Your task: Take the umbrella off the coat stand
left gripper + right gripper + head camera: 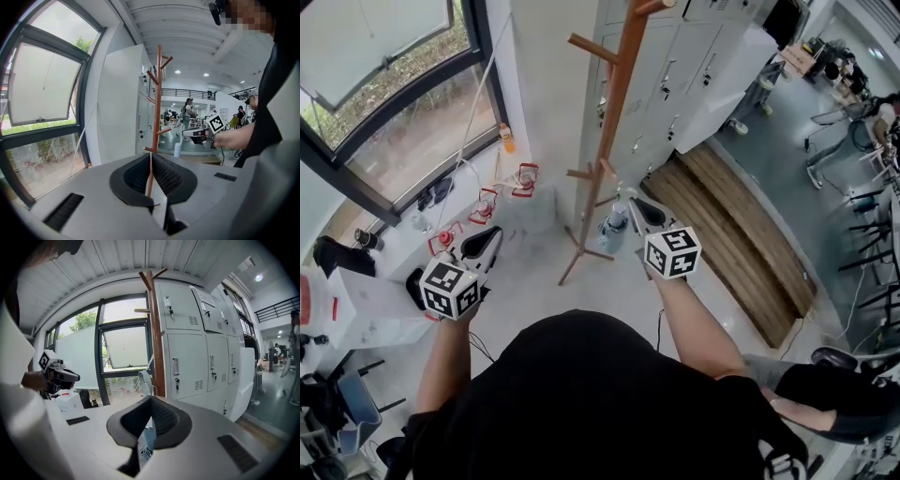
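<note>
The right gripper [633, 208] was pinched on the pale blue folded umbrella [614, 228], whose strap [142, 378] looped up above the pressed-together jaws. The umbrella hung close beside the lower pegs of the wooden coat stand [615, 112], near its spreading legs [581, 251]. The left gripper [490, 236] was held well apart on the window side, its jaws pressed together on nothing. Grey lockers [675, 84] stood right behind the stand, with a wooden platform [741, 234] on the floor along their foot. By the big window [403, 112] were an orange bottle [506, 139] and some red-and-white objects [502, 195] (too small to name). The stand's top was cut off in the head view, most of the umbrella was hidden behind the jaws in the right gripper view, and whether the strap touched a peg could not be told
</note>
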Available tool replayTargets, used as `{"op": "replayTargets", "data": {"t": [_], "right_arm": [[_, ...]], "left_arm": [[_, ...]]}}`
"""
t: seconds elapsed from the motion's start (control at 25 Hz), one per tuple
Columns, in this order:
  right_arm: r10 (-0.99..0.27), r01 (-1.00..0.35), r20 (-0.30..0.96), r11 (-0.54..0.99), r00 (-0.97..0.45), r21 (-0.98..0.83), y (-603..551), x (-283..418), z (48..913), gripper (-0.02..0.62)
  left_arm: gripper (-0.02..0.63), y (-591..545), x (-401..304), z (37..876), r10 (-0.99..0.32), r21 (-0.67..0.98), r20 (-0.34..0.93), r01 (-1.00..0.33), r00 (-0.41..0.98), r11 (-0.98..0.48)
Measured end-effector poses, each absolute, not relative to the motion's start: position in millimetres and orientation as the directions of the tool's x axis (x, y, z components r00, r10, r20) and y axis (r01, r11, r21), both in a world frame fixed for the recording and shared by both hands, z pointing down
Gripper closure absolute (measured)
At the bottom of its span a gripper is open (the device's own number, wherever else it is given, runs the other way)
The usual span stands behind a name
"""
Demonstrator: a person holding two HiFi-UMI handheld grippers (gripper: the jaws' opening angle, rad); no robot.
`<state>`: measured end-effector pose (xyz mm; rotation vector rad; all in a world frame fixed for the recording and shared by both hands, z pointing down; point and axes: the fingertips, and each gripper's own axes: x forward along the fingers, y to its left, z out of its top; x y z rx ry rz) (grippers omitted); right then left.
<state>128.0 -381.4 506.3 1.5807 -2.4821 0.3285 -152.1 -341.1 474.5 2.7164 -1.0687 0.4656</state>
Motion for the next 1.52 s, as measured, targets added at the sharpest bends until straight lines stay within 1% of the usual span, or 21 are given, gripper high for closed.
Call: {"op": "replayTargets", "data": {"t": [1.04,1.52], "right_arm": [[-0.939,-0.970,0.249,0.217,-0.237,-0.106,-278.8,199.3,492.6,0.580],[-0.955,-0.981,0.232,0.166,-0.187,-0.105,-241.3,217.0,487.8,0.580]], "left_arm": [[0.572,-318.0,-101.5,463.9,-0.513,0.039,0.339,-0.557,0.789,-0.830],[0.572,-306.0,-77.9,464.8,-0.466,0.035,0.338,-0.506,0.818,-0.862]]}}
